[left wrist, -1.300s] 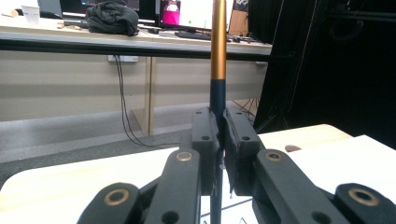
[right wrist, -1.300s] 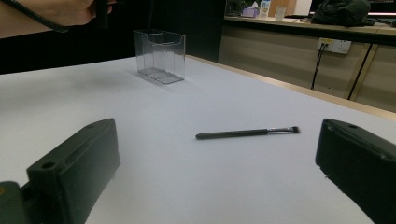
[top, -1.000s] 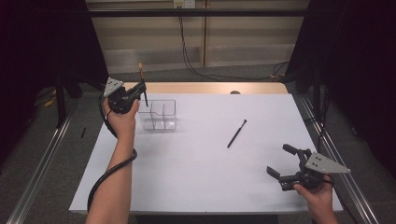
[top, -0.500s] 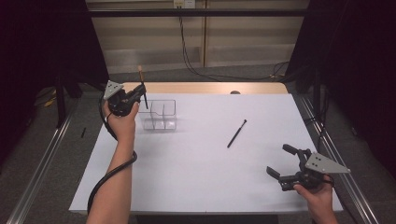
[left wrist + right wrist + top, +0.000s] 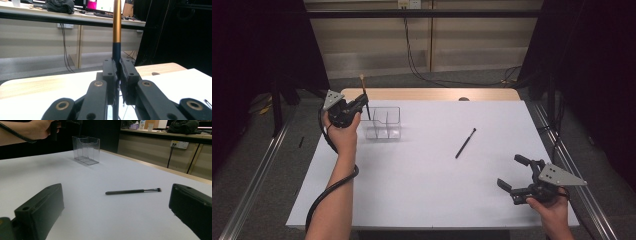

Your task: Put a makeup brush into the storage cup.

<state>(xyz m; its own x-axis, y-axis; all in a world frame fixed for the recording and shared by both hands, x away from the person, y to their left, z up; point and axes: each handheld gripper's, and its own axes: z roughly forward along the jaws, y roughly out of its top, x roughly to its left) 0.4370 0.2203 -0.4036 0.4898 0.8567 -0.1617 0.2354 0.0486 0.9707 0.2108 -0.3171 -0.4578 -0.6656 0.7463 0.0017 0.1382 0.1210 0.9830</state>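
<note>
My left gripper (image 5: 361, 105) is shut on a thin brush (image 5: 364, 95) and holds it upright, bristles up, just left of a clear divided organiser (image 5: 384, 123) at the back left of the white table (image 5: 422, 195). In the left gripper view the jaws (image 5: 117, 67) clamp the brush's dark handle below its gold ferrule (image 5: 116, 25). A second, black brush (image 5: 465, 143) lies flat mid-table. My right gripper (image 5: 508, 171) rests open near the front right corner; its view frames the black brush (image 5: 132, 191) lying between the jaws (image 5: 116, 196), farther off.
The clear organiser (image 5: 86, 150) looks empty. A wooden strip (image 5: 432, 94) borders the table's far edge, and metal rails (image 5: 262, 165) run along both sides. Cables hang on the back wall.
The left gripper with its brush has sunk slightly beside the organiser. The right gripper has stayed still.
</note>
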